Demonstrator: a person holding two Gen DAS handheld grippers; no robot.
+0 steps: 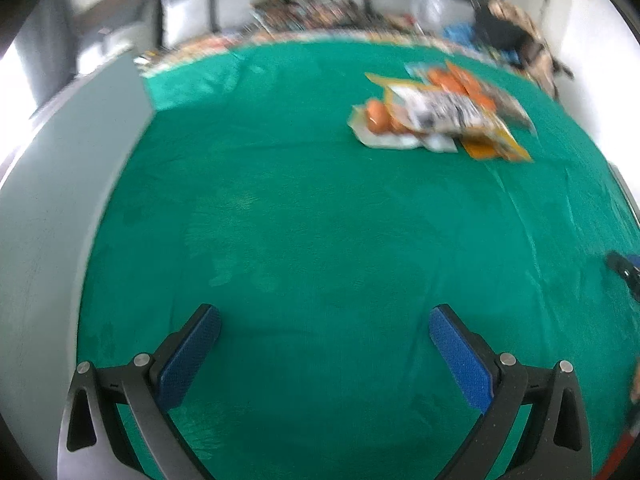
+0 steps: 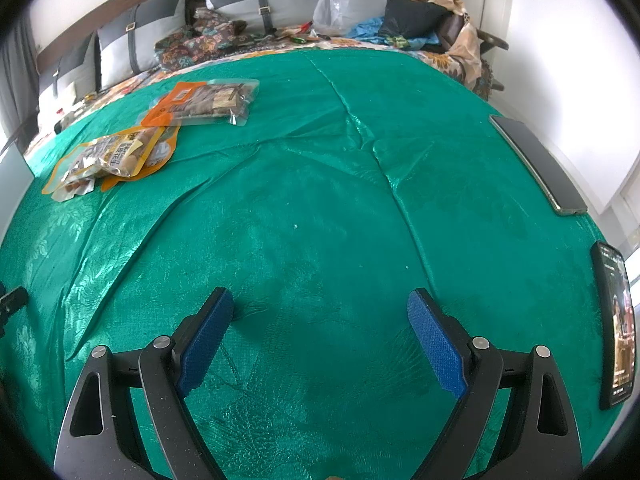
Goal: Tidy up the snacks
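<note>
Green, shiny patterned cloth [image 2: 320,184] covers the bench, creased in long folds across the middle. The right gripper [image 2: 320,320] hovers over a bare stretch of it, its two black fingers with blue textured pads [image 2: 436,348] spread wide and holding nothing. The left gripper [image 1: 324,344] is likewise wide open and empty above the cloth, near a grey uncovered strip of bench [image 1: 60,208] on its left side.

The snacks lie in a loose overlapping pile far from both grippers: clear plastic packets with orange edges [image 2: 120,152], and just behind them, touching, a clear pouch of brown bars with an orange header [image 2: 212,100]. In the left wrist view the same pile [image 1: 440,112] is motion-blurred, so the packets cannot be told apart.

Two dark phones lie at the right edge of the cloth, one with a blank screen [image 2: 536,160] and one with a lit screen [image 2: 618,328]. Grey and white cushions [image 2: 256,0] line the sofa behind.
</note>
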